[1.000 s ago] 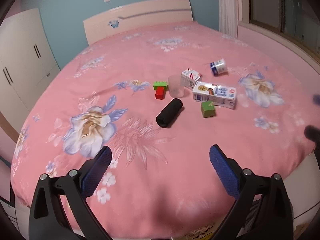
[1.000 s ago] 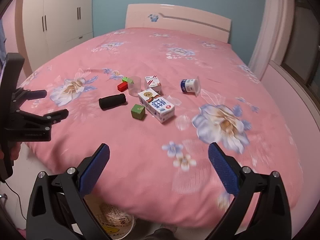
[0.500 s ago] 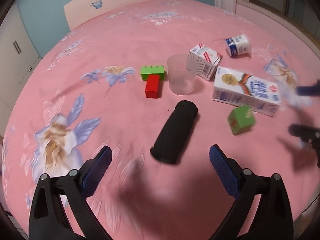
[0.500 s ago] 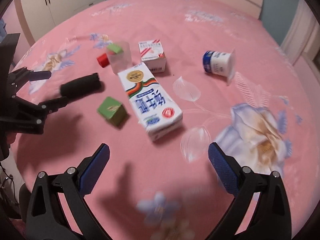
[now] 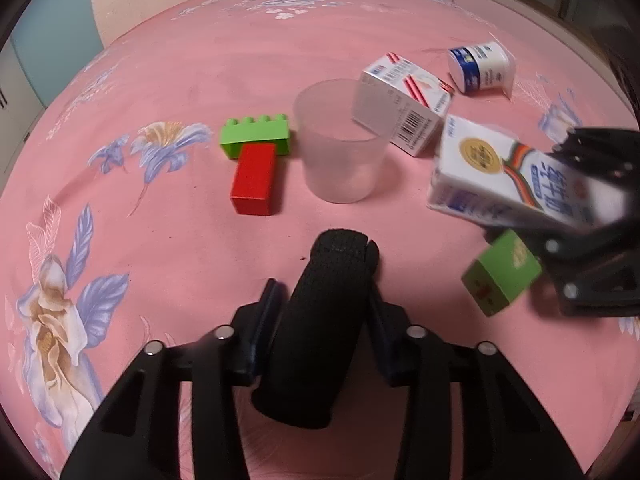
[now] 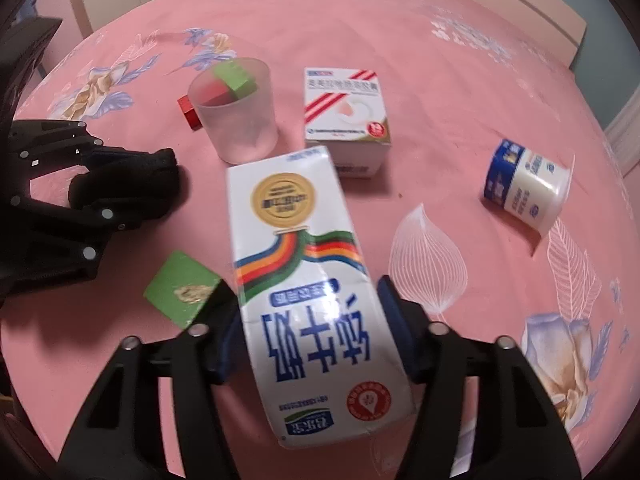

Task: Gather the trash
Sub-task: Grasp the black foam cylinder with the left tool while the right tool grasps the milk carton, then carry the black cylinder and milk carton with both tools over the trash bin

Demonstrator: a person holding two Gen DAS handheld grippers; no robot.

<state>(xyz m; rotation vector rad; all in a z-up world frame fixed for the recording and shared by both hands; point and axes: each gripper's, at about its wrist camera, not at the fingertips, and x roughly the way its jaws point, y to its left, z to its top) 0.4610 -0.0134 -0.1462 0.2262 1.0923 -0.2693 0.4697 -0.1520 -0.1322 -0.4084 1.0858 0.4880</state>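
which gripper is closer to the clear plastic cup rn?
Left, narrowly. The left gripper, jaws just closed around the black fabric roll, sits in front of the clear plastic cup. The right gripper straddles the white milk carton, off to the cup's side.

Milk carton (image 6: 308,300): large blue Chinese characters, upside down; smaller print unreadable.

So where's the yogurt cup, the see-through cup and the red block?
yogurt cup (image 6: 525,187): right wrist view, on its white side label.
see-through cup (image 5: 341,152): left wrist view, on its front wall.
red block (image 5: 254,176): left wrist view, on its top face.
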